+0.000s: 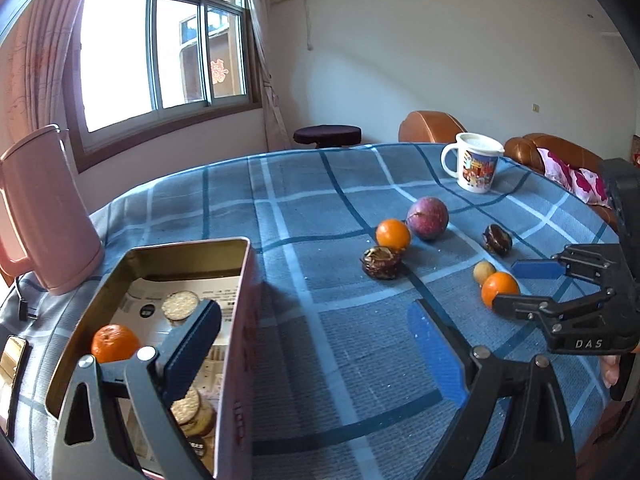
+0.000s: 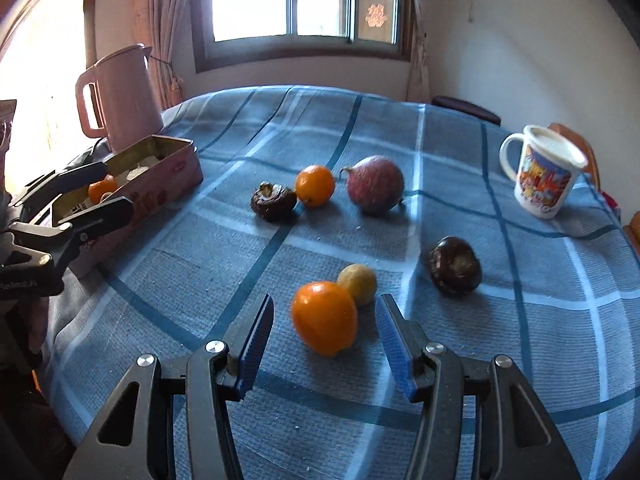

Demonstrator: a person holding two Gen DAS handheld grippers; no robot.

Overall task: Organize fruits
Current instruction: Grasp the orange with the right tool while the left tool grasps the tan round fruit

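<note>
A pink tin [image 1: 240, 320] [image 2: 168, 184] holds biscuits and one orange [image 1: 115, 343] [image 2: 102, 190]. My left gripper [image 1: 316, 328] [image 2: 100, 192] is open, one finger inside the tin, one outside. On the blue checked cloth lie a near orange [image 2: 324, 318] [image 1: 500, 288], a small yellow fruit [image 2: 358, 283], a far orange [image 2: 315, 185] [image 1: 393, 233], a purple-red fruit [image 2: 375, 184] [image 1: 427, 217] and two dark wrinkled fruits [image 2: 274, 201] [image 2: 455, 265]. My right gripper [image 2: 324, 344] [image 1: 516, 286] is open, its fingers on either side of the near orange, apart from it.
A pink jug [image 1: 44, 212] [image 2: 120, 96] stands behind the tin. A white printed mug [image 2: 544, 170] [image 1: 474, 166] stands at the far right. A phone [image 1: 12, 364] lies at the left table edge. A brown sofa [image 1: 556, 152] is beyond the table.
</note>
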